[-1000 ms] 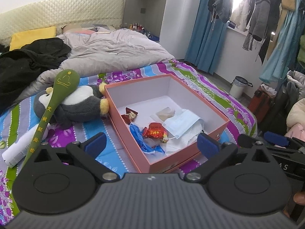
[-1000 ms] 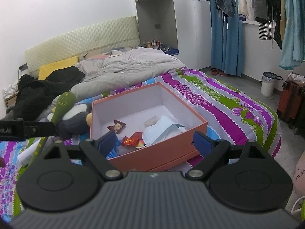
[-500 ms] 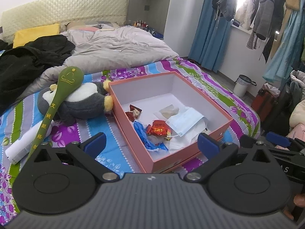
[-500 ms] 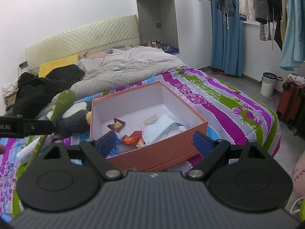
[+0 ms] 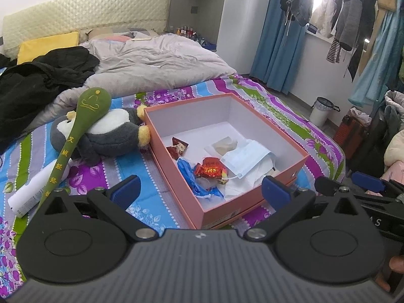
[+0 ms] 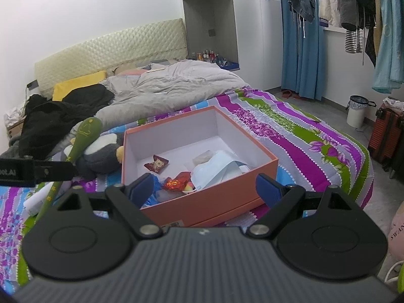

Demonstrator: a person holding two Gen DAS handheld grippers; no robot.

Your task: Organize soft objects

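The plush penguin (image 5: 106, 133) lies on the bed (image 5: 151, 202), touching the left wall of the pink box (image 5: 252, 202), a green massage stick (image 5: 83, 116) resting across it. It looks light and squashy; its bulging belly should give the best grip. Both the left gripper (image 5: 200, 189) and right gripper (image 6: 205, 185) hold their fingers wide apart, empty. Compared with a second ago, the left view has edged slightly nearer the box.

Daylight came from window (image 5: 322, 5) at upper right — glare blew it out; room evenly bright, shadows soft; fisheye bent edges — corners vignetted.
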